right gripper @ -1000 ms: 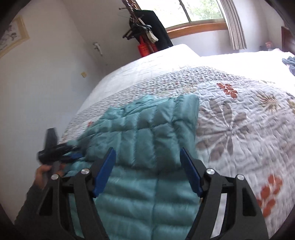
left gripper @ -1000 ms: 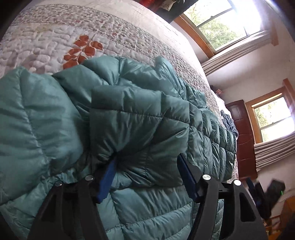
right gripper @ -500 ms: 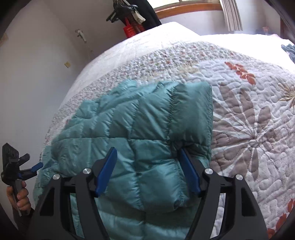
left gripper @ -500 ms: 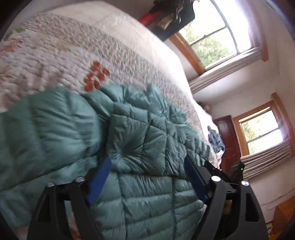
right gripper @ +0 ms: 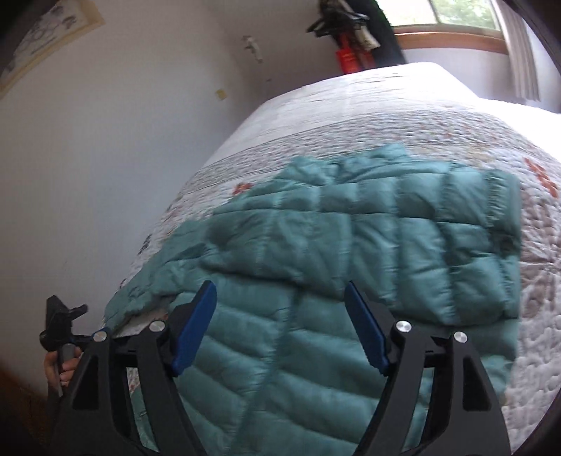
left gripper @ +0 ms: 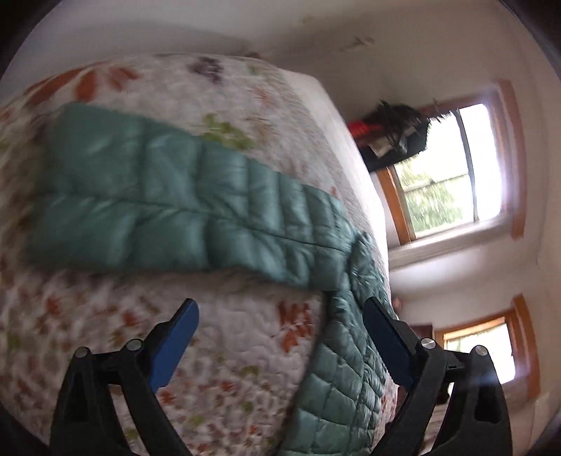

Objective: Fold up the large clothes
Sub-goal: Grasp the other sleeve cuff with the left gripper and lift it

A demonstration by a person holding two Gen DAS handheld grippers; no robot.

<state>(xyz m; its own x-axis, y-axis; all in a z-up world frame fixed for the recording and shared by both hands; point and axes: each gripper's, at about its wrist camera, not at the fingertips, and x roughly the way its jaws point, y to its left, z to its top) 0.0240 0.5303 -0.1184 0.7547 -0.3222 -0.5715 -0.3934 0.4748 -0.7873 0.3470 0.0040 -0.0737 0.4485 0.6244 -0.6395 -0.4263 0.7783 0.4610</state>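
Teal puffer jacket [right gripper: 350,245] lies on quilt [right gripper: 385,115] — both tools spread, empty.

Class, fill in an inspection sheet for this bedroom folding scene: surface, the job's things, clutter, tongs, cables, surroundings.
Surface: floral quilt covering a bed.
Job's things: teal puffer jacket lying on the quilt, one part folded across the body.
Clutter: nothing seen on the quilt besides the jacket.
Tongs: left tongs open, over quilt and a jacket edge, holding nothing; right tongs open above the jacket, holding nothing.
Cables: nothing seen.
Surroundings: white wall, wood-framed windows, dark clothes on hangers, a framed picture.
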